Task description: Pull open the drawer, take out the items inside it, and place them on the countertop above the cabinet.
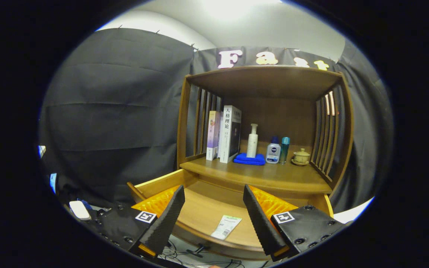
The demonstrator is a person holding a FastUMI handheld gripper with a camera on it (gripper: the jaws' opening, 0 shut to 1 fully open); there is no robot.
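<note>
The gripper (211, 210) fingers stand wide apart, holding nothing. They hide both side ends of the open drawer (203, 204). A flat packet (226, 226) lies on the drawer floor between them, long axis front-to-back, print unreadable.

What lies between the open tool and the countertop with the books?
In the gripper view, the pulled-out drawer lies there, its wooden bottom bare except for one small packet between the fingers of the tool.

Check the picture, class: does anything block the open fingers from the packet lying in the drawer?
Nothing visible does. The gripper is open above the pulled-out drawer, and the flat packet lies bare on the drawer floor between the fingers, nothing covering it.
</note>
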